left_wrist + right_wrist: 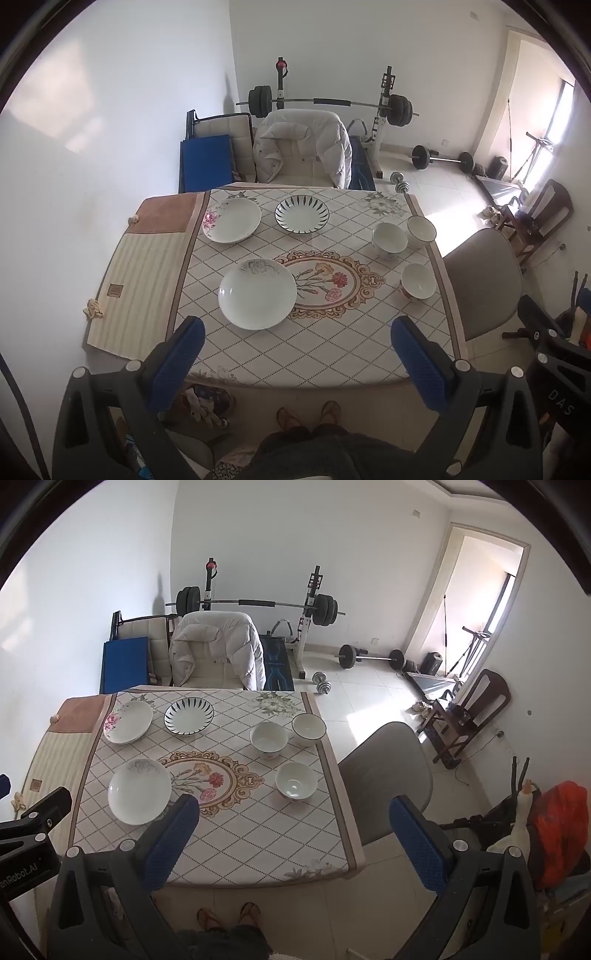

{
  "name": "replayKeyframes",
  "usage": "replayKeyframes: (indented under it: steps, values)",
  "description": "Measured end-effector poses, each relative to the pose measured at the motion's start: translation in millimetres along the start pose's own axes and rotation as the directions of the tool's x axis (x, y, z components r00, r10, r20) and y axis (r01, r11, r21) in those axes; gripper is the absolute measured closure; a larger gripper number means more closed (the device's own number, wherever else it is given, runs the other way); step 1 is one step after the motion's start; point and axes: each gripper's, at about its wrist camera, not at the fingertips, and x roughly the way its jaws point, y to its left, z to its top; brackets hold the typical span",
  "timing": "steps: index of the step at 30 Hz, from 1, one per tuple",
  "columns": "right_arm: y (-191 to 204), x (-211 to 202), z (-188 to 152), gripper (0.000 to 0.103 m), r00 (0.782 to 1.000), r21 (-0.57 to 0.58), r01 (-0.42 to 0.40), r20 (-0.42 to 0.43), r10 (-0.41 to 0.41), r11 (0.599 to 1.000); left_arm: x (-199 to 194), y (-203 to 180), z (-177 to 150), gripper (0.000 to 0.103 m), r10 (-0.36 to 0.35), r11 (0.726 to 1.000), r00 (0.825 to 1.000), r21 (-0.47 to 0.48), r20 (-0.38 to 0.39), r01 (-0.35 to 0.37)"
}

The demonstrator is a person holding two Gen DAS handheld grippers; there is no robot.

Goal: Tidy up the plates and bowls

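Partial lettering reads "enRobot.AI" on the black body of the left gripper (35, 834) where it shows at the left of the right wrist view; "DAS" shows on the right gripper's (295, 827) body at the right of the left wrist view. A small brown label on the striped cloth (140, 280) at the table's left edge cannot be read.

Both grippers hang above the table's near edge, jaws spread wide and released, with nothing between their blue textured pads (181, 354).

On the diamond-patterned tablecloth (325, 350), three glossy round plates sit toward the left: a plain white plate (256, 299) nearest, a pink-flowered plate (232, 220) at the far left corner, and a dark-rayed plate (302, 215) beside it at the far edge. Three white bowls (418, 281) cluster along the right edge, two of them touching.

A chair draped with a puffy white jacket (303, 147) stands behind the table, a grey chair (484, 284) at its right, and a barbell rack (332, 101) by the wall.
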Motion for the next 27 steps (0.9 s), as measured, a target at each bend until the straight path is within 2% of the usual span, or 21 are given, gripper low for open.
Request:
replayKeyframes:
  steps: [27]
  values:
    - [0,0,4,0.0,1.0,0.004,-0.002,0.005,0.002,1.0,-4,2,12,0.0,0.007,1.0,1.0,0.011,0.023,-0.008]
